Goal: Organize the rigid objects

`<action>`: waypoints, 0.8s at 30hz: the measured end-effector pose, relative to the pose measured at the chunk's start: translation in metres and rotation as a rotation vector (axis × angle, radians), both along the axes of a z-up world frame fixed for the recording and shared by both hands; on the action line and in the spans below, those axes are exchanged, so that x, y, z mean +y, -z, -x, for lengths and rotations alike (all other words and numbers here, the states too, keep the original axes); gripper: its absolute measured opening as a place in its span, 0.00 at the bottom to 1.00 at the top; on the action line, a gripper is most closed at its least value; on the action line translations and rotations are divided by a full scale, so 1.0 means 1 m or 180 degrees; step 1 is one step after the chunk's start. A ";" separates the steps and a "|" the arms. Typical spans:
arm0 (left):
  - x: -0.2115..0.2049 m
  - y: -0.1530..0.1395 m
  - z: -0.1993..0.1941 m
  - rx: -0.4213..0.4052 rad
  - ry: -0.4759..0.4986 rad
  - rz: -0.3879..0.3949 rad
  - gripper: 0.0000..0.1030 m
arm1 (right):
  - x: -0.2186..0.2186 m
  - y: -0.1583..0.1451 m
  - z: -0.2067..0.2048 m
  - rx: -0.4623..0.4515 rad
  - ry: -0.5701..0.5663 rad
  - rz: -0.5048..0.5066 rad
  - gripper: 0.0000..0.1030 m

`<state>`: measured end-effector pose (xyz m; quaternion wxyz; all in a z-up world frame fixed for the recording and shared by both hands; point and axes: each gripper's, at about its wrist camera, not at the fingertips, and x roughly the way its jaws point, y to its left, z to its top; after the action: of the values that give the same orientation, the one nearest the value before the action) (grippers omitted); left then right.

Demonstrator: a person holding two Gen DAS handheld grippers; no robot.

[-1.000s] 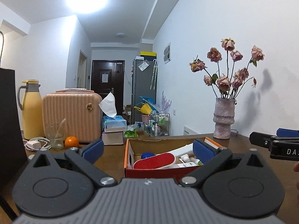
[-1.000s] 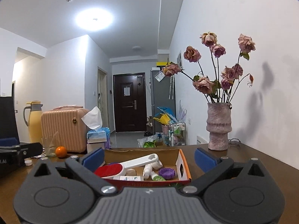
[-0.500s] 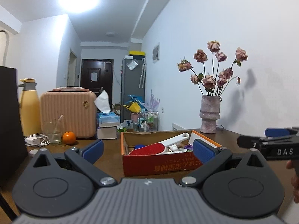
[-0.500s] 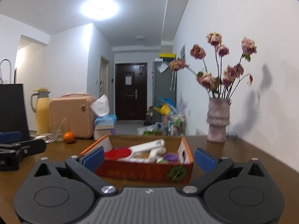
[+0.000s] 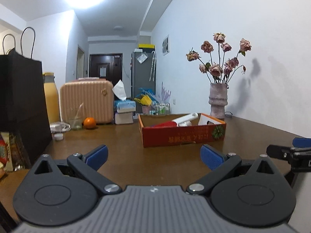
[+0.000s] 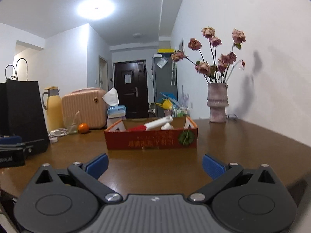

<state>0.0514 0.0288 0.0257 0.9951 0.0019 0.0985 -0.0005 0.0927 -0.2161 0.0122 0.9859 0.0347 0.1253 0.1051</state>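
A red cardboard box (image 5: 182, 136) stands on the brown table (image 5: 126, 155), with a red-and-white brush (image 5: 180, 121) and other small items inside, mostly hidden by its wall. It also shows in the right wrist view (image 6: 151, 138). My left gripper (image 5: 153, 158) is open and empty, low over the table, well short of the box. My right gripper (image 6: 154, 165) is open and empty, also short of the box. The right gripper shows at the right edge of the left wrist view (image 5: 291, 153).
A vase of dried roses (image 5: 217, 101) stands at the back right by the wall. At the back left are a black paper bag (image 5: 19, 101), a yellow jug (image 5: 51, 101), a pink case (image 5: 86, 101), an orange (image 5: 89, 123), a glass (image 5: 74, 122) and a tissue box (image 5: 124, 104).
Both grippers have pulled back from the box and dropped lower; the box now looks smaller and farther away. Both stay open and empty.
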 end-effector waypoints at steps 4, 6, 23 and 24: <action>-0.003 0.007 0.022 -0.0066 0.0193 -0.0256 1.00 | 0.002 -0.008 0.016 -0.0061 0.0096 0.0001 1.00; -0.002 0.009 0.028 -0.0159 0.0062 -0.0309 1.00 | 0.003 -0.012 0.017 -0.0111 0.0151 0.0115 1.00; -0.004 0.009 0.017 0.0020 0.0082 -0.0064 1.00 | 0.022 -0.009 0.022 0.0013 -0.0039 0.0221 1.00; -0.004 0.008 0.018 0.0004 0.0094 -0.0074 1.00 | 0.022 -0.009 0.021 0.0018 -0.0032 0.0218 1.00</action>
<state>0.0336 0.0246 0.0174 0.9949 0.0149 0.0990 -0.0140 0.0712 -0.1945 0.0215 0.9856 0.0007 0.1317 0.1056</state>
